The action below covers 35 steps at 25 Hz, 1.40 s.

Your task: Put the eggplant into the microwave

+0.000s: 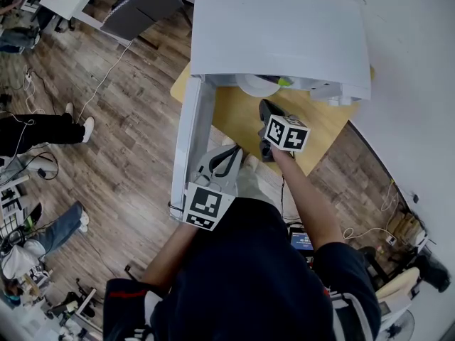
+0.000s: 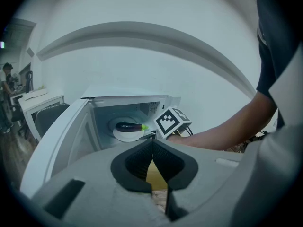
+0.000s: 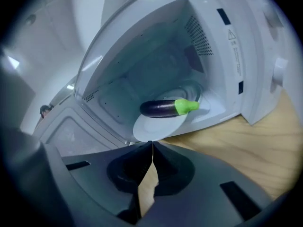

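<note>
Judging from how things lay, the eggplant (image 3: 163, 108) was already inside the microwave (image 3: 236, 56), lying across a white plate (image 3: 150, 127) with its green stem toward 3 o'clock, so the step in hand was probably shutting the door (image 1: 190, 144). The right gripper (image 3: 152, 144) had its jaws pressed together on nothing, just short of the plate's near rim, which sat at 12 o'clock from the tips. The left gripper (image 2: 152, 144) was likewise closed and empty, near the door, which stood swung out at 9 o'clock of the cavity. The plate seemed to reach the front sill, so nudging it deeper first looked wise. The right gripper would then need to clear the opening before a flat, steady push swung the door.
</note>
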Each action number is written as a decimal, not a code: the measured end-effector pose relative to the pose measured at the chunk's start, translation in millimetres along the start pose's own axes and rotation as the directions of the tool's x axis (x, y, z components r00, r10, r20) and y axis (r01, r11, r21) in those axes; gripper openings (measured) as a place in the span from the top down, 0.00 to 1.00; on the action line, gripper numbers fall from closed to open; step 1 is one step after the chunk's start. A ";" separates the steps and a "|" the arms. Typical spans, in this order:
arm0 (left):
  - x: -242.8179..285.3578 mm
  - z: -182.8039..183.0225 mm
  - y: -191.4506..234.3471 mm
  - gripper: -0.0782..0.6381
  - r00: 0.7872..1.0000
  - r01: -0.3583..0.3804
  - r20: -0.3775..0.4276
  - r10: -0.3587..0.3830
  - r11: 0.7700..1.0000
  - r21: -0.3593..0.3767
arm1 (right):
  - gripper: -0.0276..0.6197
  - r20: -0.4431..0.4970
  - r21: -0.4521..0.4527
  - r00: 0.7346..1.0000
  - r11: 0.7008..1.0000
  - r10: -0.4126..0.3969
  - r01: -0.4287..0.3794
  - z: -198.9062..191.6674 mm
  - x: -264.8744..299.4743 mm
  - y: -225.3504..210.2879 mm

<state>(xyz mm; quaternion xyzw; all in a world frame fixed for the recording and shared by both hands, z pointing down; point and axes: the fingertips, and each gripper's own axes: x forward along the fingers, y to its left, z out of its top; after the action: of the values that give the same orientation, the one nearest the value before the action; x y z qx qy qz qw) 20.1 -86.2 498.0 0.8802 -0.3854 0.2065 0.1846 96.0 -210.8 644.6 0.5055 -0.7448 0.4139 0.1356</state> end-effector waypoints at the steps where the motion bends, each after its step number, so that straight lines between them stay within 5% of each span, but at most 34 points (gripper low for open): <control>1: 0.3 -0.1 0.0 0.87 1.000 -0.001 -0.001 0.001 1.000 0.002 | 0.93 -0.008 -0.036 1.000 0.999 -0.011 0.011 -0.3 1.5 0.7; 9: 2.4 2.4 1.7 0.87 1.000 -0.003 -0.001 0.003 1.000 0.000 | 0.94 -0.046 -0.190 0.997 0.981 -0.060 0.051 -1.4 12.3 2.3; 35: 10.2 -1.7 11.2 0.87 1.000 -0.020 -0.023 0.020 1.000 -0.017 | 0.94 -0.043 -0.155 0.999 0.988 -0.022 0.015 24.7 43.5 1.6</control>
<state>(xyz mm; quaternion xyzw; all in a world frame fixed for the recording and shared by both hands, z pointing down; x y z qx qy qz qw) 17.5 -98.6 506.5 0.8722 -0.3939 0.2152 0.1946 80.3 -257.1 655.5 0.4909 -0.7669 0.3646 0.1947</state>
